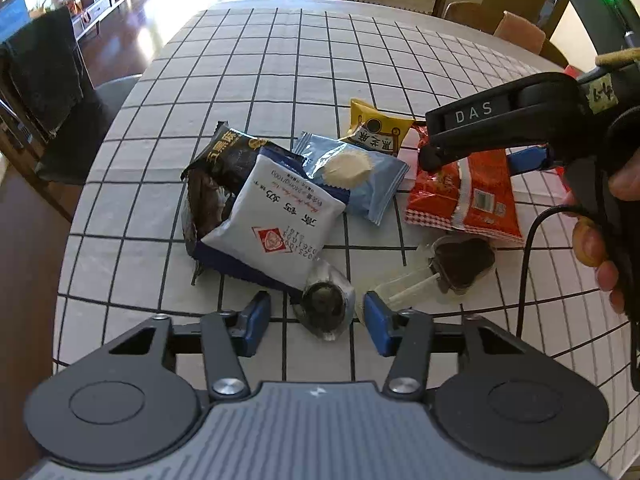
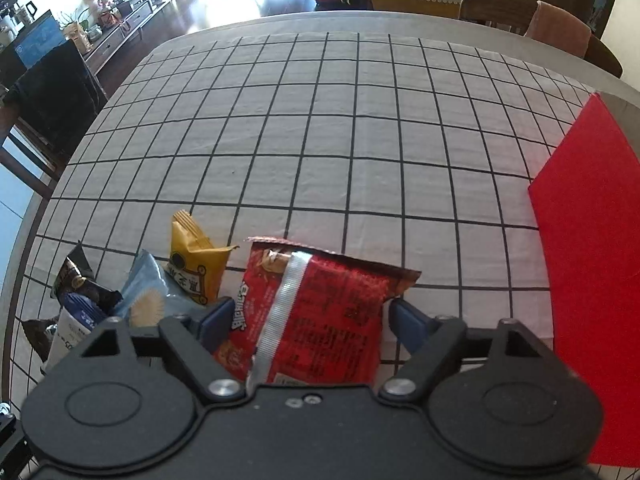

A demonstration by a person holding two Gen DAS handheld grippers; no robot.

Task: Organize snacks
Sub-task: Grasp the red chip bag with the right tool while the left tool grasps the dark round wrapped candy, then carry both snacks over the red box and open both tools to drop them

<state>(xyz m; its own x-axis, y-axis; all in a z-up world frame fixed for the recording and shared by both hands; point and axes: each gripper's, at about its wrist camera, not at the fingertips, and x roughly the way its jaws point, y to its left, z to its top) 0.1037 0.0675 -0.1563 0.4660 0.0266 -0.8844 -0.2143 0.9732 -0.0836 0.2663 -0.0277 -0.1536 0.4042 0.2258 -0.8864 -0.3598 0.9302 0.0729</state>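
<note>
A pile of snack packets lies on the checked tablecloth (image 1: 248, 80). My left gripper (image 1: 316, 320) is open, with a small silver-wrapped dark snack (image 1: 326, 304) lying between its blue fingers. Beyond it lie a white-blue packet (image 1: 276, 220), a black packet (image 1: 224, 160), a light-blue cracker packet (image 1: 356, 172), a yellow packet (image 1: 376, 126) and a clear heart-shaped chocolate pack (image 1: 460, 264). My right gripper (image 2: 308, 320) straddles the red snack bag (image 2: 320, 312), its blue fingers on either side of the bag, apparently not squeezing it. The red bag also shows in the left wrist view (image 1: 468, 196).
A red box (image 2: 592, 248) stands at the right of the table. Chairs stand around the table: a dark one (image 1: 52, 80) at the left, a pink-backed one (image 2: 560, 28) at the far right. The right hand-held gripper body (image 1: 520, 120) hangs over the pile.
</note>
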